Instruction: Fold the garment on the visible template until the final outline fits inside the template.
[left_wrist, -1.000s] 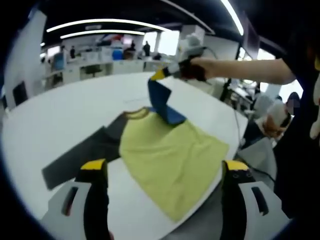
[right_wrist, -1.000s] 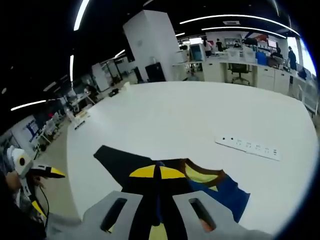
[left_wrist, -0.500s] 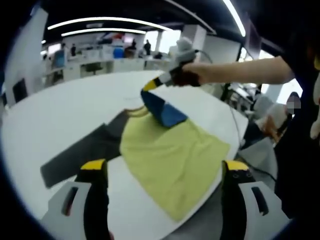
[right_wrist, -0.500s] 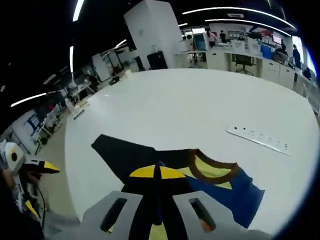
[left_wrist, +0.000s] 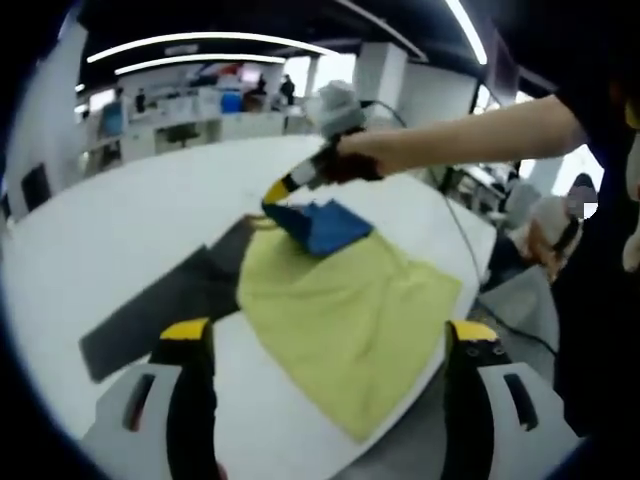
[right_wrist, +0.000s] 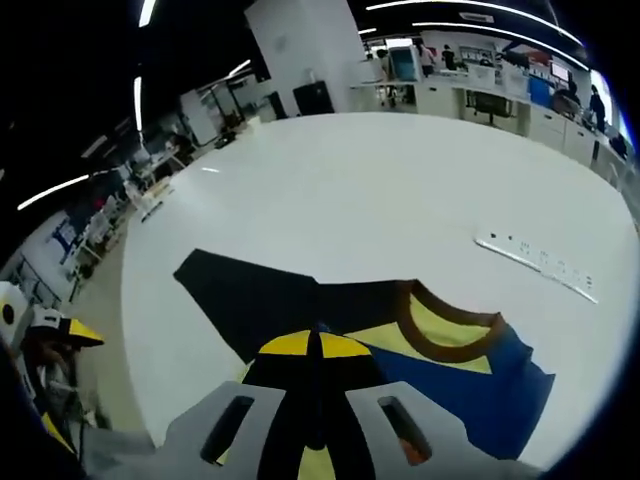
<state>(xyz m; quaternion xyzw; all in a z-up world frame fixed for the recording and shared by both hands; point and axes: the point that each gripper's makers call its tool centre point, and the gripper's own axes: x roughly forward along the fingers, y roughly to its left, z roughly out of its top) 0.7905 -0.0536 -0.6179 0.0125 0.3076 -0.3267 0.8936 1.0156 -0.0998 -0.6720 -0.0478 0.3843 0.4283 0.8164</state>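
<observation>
A yellow T-shirt (left_wrist: 340, 310) lies flat on the white table (left_wrist: 130, 220), with a dark grey sleeve (left_wrist: 160, 305) spread out to the left. Its blue sleeve (left_wrist: 322, 225) is lifted and folded inward over the chest, and my right gripper (left_wrist: 275, 190) is shut on its edge. In the right gripper view the right gripper (right_wrist: 313, 345) is closed over the cloth, with the brown collar (right_wrist: 440, 310), the blue sleeve (right_wrist: 490, 390) and the dark sleeve (right_wrist: 250, 295) just beyond. My left gripper (left_wrist: 330, 335) hovers open above the shirt's near hem, holding nothing.
A white power strip (right_wrist: 535, 265) lies on the table beyond the collar. The table's edge (left_wrist: 470, 250) runs close by the shirt's right side, where a person stands. Desks and chairs fill the background.
My right gripper has carried the blue sleeve down and to the left, laying it lower over the chest near the collar. The left gripper has held still.
</observation>
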